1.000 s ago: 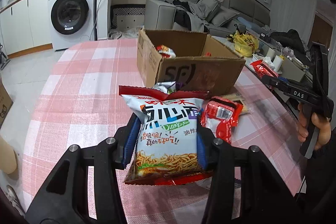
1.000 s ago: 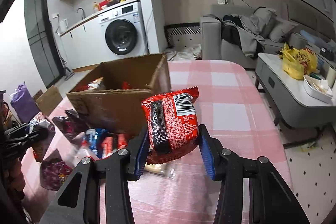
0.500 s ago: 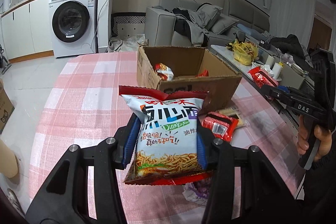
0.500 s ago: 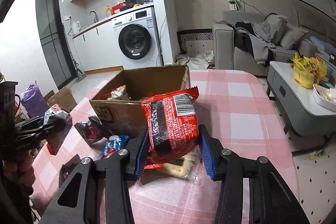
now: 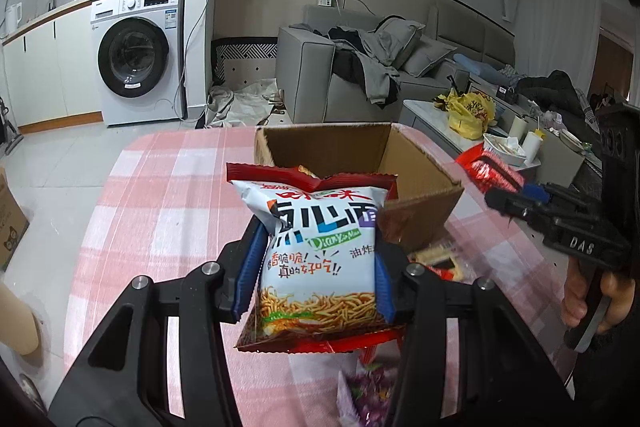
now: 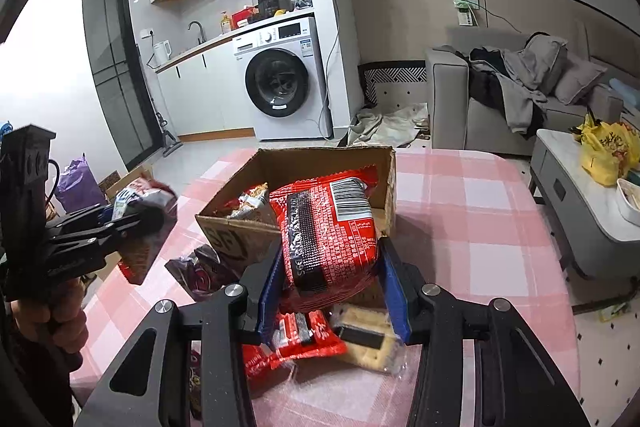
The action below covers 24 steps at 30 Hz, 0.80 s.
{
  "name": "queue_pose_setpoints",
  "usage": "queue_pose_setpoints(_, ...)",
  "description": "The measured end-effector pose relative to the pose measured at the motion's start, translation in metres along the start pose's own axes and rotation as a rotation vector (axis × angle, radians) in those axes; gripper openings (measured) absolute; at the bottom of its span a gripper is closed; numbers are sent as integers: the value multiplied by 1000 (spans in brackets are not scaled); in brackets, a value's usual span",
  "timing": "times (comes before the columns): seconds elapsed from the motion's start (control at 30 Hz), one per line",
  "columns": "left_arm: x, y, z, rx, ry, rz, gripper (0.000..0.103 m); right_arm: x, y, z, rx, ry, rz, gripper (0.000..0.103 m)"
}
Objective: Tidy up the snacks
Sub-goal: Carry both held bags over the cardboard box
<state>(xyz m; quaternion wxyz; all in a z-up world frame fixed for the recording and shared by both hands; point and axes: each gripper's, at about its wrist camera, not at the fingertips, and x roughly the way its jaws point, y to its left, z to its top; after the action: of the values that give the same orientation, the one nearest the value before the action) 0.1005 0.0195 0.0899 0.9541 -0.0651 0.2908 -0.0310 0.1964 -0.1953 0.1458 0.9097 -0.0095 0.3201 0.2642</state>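
My left gripper (image 5: 316, 267) is shut on a white noodle snack bag (image 5: 320, 251) with red edges, held in the air just before the open cardboard box (image 5: 420, 183). My right gripper (image 6: 332, 279) is shut on a red snack packet (image 6: 328, 239), held above the table at the box's near right corner (image 6: 240, 231). The box holds a few snack packs (image 6: 248, 203). Each gripper shows in the other's view, the right gripper (image 5: 504, 195) on the right and the left gripper (image 6: 132, 223) on the left.
Loose snacks lie on the pink checked tablecloth (image 6: 480, 227): a red packet (image 6: 296, 343), a biscuit pack (image 6: 368, 339), a dark bag (image 6: 200, 271), a purple bag (image 5: 368, 391). A coffee table (image 6: 576, 195) stands right; washing machine (image 5: 140, 55) and sofa (image 5: 360, 75) behind.
Both grippers have risen and moved closer to the box with their packets still held. The box's inside now shows more from above.
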Motion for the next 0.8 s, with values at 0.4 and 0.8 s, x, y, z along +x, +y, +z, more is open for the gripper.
queue_pose_setpoints(0.4,37,-18,40,25,-12,-2,45,35,4,23,22,17,40,45)
queue_pose_setpoints(0.8,101,-31,57,71,39,20,45,77,5,35,15,61,48,45)
